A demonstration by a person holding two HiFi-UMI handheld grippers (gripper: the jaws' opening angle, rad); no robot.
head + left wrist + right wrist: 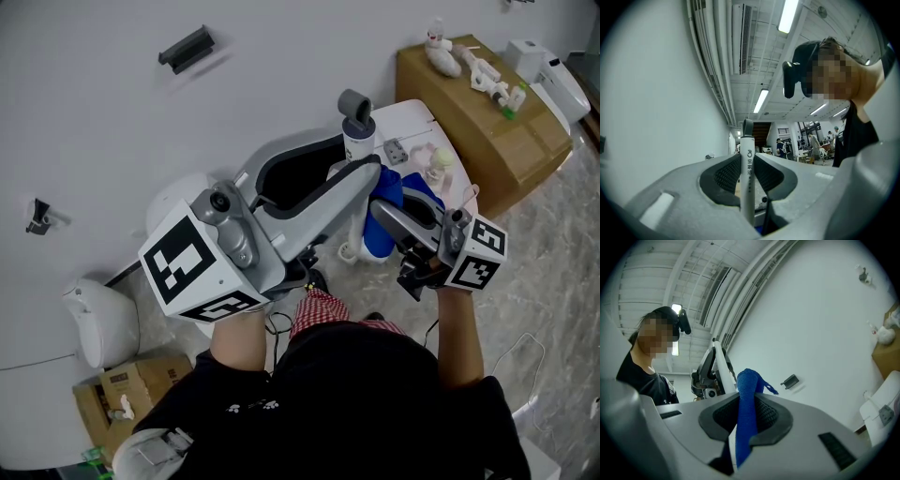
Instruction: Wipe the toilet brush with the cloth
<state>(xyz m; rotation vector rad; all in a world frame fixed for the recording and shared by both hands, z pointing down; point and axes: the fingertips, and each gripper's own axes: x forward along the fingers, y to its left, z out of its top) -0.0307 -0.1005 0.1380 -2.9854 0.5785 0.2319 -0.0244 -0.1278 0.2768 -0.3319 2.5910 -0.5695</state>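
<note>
Left gripper (748, 185): clamped on the brush (747, 154) handle, which stands upright.
Right gripper (744, 423): pinching the blue cloth (748, 383).
Cloth: bunched against the brush shaft, just below the left jaws.
Progress: wiping apparently under way; the lower shaft and head probably remain.
Beyond: cardboard box (487, 108).
</note>
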